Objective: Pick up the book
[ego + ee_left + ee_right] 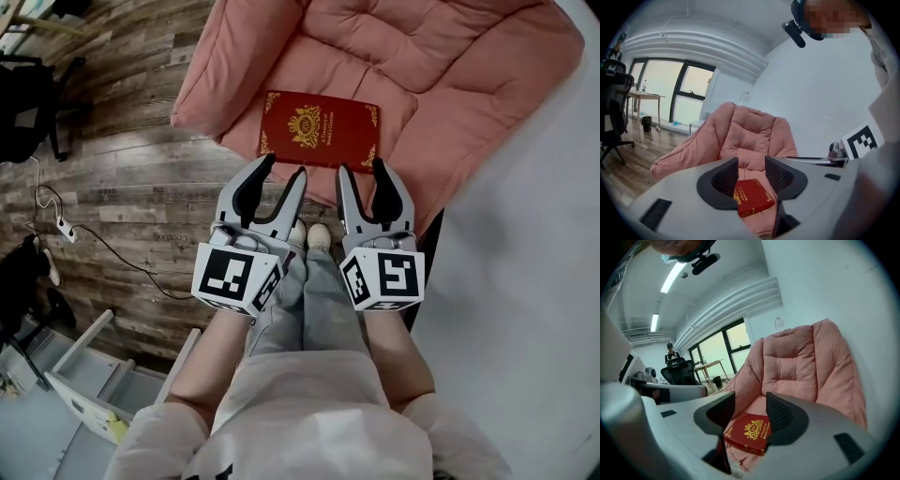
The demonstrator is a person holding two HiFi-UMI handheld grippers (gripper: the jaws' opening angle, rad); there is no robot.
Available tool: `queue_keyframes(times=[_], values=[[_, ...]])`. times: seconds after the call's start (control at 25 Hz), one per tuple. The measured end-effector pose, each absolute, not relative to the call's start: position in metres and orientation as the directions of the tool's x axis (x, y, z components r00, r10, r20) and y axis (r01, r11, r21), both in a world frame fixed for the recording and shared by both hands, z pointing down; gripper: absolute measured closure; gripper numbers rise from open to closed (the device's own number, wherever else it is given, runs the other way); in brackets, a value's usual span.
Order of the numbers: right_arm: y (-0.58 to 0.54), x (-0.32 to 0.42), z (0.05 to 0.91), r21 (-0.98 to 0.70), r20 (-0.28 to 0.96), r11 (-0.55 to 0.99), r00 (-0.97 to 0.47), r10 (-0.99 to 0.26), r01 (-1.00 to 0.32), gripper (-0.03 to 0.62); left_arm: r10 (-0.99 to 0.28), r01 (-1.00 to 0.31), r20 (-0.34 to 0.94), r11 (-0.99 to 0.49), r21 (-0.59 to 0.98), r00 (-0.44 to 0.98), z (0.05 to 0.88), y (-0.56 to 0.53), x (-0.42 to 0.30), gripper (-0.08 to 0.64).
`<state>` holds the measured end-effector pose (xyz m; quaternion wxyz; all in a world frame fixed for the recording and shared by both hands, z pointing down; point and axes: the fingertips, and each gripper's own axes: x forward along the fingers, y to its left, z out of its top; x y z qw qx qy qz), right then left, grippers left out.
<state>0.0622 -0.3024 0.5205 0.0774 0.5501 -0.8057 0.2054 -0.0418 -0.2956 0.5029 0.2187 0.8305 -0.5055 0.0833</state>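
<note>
At the front edge of the pink chair (441, 66), the left hand-held gripper (283, 169) and right hand-held gripper (362, 169) hover side by side, jaws parted, gripping nothing. Beyond them the red book (319, 129) lies flat on the chair's seat (gilt crest upward), apparently hardbound.

Bright, even daylight — fisheye-warped gripper views
</note>
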Motion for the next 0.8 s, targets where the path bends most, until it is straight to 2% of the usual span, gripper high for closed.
queue_keyframes(times=[0.8], values=[[-0.315,0.062,0.624,-0.236,0.443,0.273,-0.354,-0.824,-0.932,0.367,-0.804,-0.901,0.426,-0.301,0.311,0.416,0.608,-0.317,-0.064,0.368]])
